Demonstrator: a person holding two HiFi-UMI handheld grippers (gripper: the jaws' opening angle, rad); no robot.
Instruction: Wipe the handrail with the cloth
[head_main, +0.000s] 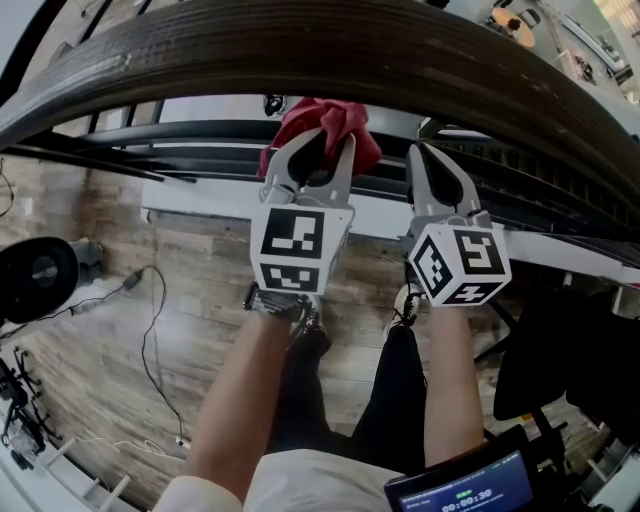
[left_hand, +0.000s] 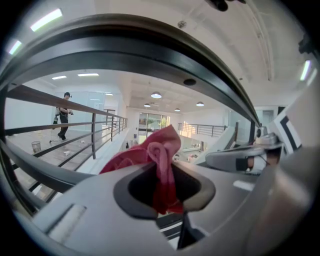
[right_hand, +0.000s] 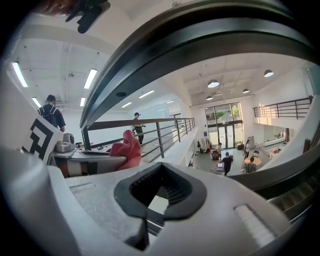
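Seemingly early on: we have the cloth gripped, but it is not on the handrail.

Our red cloth (head_main: 325, 125) is bunched up and pinched between the closed jaws of the left gripper (head_main: 318, 150), raised just under the broad dark handrail (head_main: 300, 50). The left gripper view shows open space between the cloth's top fold and the rail's underside, so we judge them near but apart. Picking up the cloth is done; nothing on the rail's surface tells us whether any stretch of it is already wiped, so we count the wiping itself as left to do. Just beside it, our right gripper (head_main: 432, 160) points at the same rail with its jaws together and nothing between them.
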